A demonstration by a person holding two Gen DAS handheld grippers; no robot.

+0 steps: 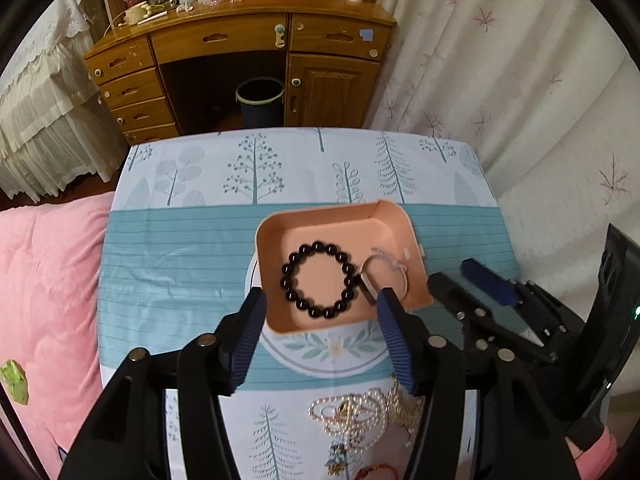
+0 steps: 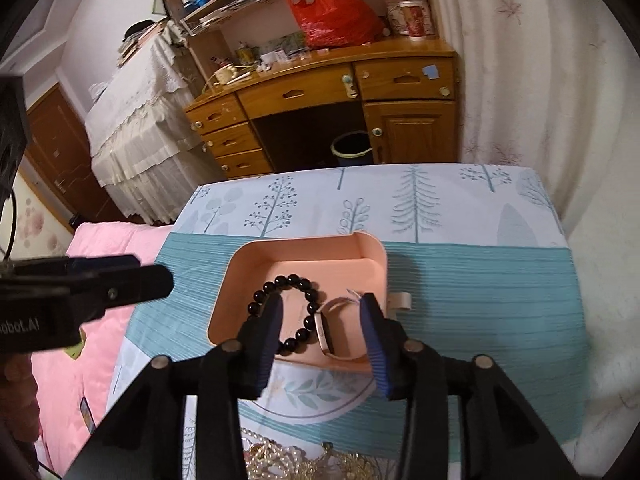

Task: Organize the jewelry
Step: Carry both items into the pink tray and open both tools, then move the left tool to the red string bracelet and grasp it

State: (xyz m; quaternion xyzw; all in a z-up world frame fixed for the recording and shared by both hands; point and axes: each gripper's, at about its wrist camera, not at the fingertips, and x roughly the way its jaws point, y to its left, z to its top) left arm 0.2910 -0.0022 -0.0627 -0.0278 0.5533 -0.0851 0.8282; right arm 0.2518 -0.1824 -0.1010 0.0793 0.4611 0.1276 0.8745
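Note:
A peach tray (image 1: 280,236) (image 2: 372,256) sits on the patterned tablecloth. In it lie a black bead bracelet (image 1: 318,280) (image 2: 304,282) and a pale-strapped watch (image 1: 386,274) (image 2: 326,332). My left gripper (image 1: 322,320) is open and empty just above the tray's near edge. My right gripper (image 2: 322,330) is open and empty, hovering over the watch and bracelet; it also shows in the left wrist view (image 1: 472,284). A heap of pearl and gold necklaces (image 1: 360,416) (image 2: 280,460) lies on the cloth nearer to me.
The table (image 1: 180,248) stands beside a pink quilt (image 1: 44,280) on the left and a curtain (image 1: 540,100) on the right. A wooden desk (image 1: 240,40) with a dark bin (image 1: 260,100) under it stands beyond the far edge.

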